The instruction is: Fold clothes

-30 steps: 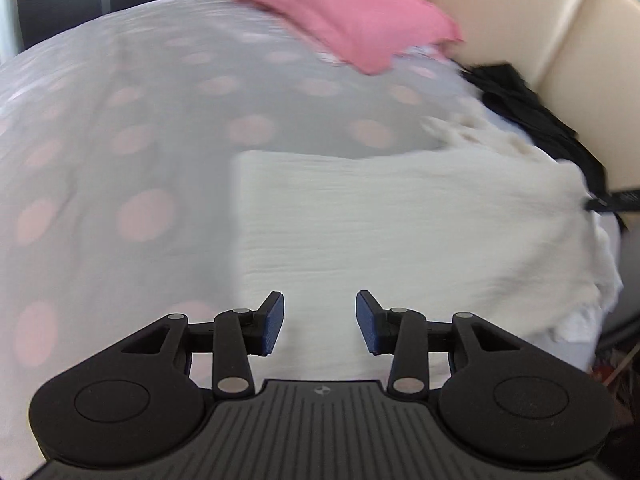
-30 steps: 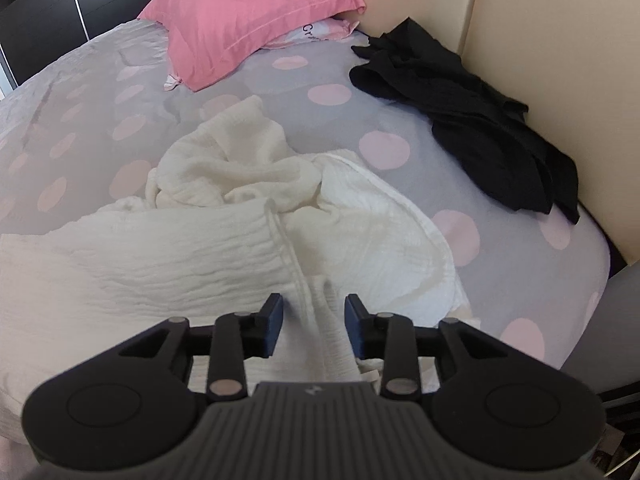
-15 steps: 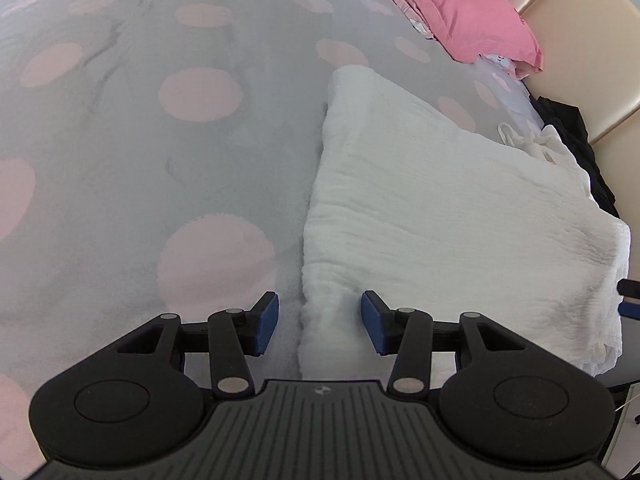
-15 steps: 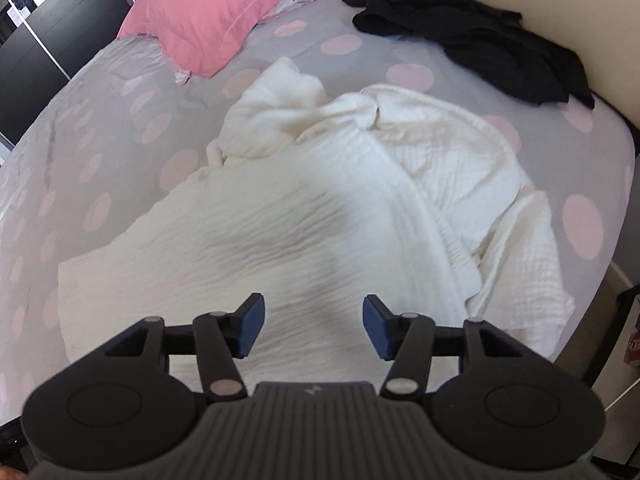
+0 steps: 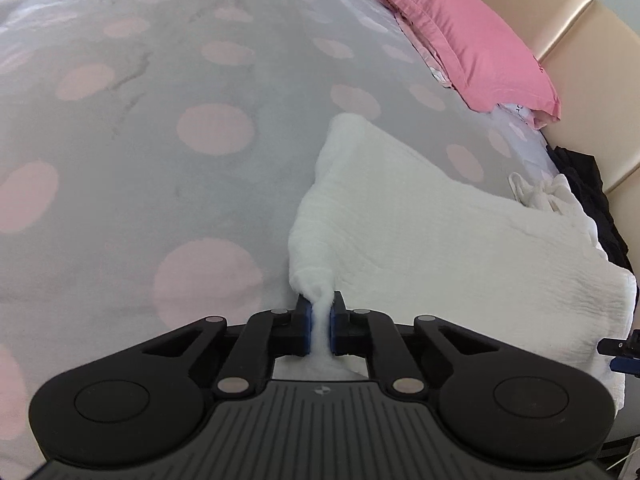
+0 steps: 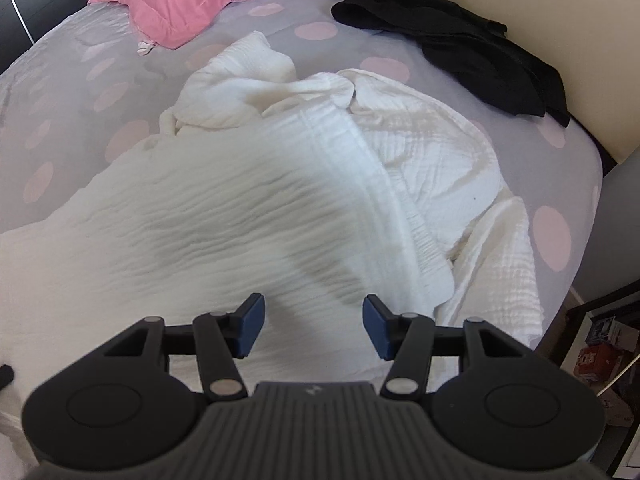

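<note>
Since half a second ago my left gripper (image 5: 319,322) has clenched its jaws on the near corner of the white garment (image 5: 440,240). My right gripper (image 6: 312,328) hovers released above the cloth, which stretches forward and rightward across the bed (image 5: 160,120).
</note>
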`<action>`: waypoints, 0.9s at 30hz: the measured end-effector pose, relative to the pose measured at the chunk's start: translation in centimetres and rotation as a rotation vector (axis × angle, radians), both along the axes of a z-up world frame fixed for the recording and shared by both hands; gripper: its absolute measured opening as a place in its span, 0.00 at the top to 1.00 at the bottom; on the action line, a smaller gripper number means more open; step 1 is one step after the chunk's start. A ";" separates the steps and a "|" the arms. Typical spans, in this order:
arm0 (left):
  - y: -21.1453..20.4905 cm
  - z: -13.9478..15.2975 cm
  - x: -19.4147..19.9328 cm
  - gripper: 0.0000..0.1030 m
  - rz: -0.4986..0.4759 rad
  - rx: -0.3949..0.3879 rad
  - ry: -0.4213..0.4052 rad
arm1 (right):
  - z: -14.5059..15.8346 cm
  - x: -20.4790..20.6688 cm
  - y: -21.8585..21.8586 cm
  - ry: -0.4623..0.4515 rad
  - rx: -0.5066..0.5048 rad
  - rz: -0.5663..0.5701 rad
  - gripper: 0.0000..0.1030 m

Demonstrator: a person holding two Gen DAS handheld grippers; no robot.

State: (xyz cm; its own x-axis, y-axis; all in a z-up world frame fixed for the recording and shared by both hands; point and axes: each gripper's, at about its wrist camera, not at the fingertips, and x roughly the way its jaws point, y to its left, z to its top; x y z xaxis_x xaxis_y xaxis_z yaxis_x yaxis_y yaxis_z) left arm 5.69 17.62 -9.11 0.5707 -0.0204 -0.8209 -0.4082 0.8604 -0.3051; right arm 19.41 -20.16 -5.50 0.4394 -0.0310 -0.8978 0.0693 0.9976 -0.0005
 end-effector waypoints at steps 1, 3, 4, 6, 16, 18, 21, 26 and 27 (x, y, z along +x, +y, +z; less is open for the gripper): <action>0.4 0.9 -0.6 0.94 0.002 0.025 -0.004 | 0.0 0.0 0.0 0.000 -0.004 -0.004 0.44; 1.6 2.7 -1.9 0.95 0.005 0.073 -0.015 | 0.1 -0.1 0.2 0.004 -0.014 -0.005 0.44; 2.4 3.3 -2.6 0.95 0.012 0.088 -0.012 | 0.1 -0.1 0.5 0.004 -0.016 0.003 0.44; 4.3 4.5 -4.0 0.95 0.031 0.115 -0.001 | 0.3 -0.2 1.3 0.003 -0.018 0.023 0.44; 15.4 6.4 -12.5 0.94 0.202 0.280 0.129 | 1.0 -2.4 10.4 0.023 0.031 0.310 0.44; 17.0 6.7 -14.1 0.95 0.229 0.332 0.153 | 1.1 -3.2 12.6 0.036 0.058 0.373 0.44; 19.7 6.6 -16.6 0.94 0.279 0.330 0.182 | 1.2 -4.4 15.7 0.036 0.072 0.460 0.45; 22.4 5.2 -19.0 0.94 0.331 0.369 0.233 | 1.0 -6.1 20.0 0.077 0.182 0.542 0.49; 23.0 4.8 -19.4 0.94 0.343 0.365 0.242 | 1.0 -6.5 20.9 0.085 0.205 0.559 0.49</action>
State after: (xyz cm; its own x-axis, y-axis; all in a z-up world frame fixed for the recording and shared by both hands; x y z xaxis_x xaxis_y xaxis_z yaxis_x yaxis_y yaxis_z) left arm -13.70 40.60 -4.33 0.2887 0.4432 -0.8487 -0.7048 0.6983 0.1249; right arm 12.91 0.77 -4.49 0.2653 0.3615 -0.8938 -0.4574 0.8633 0.2134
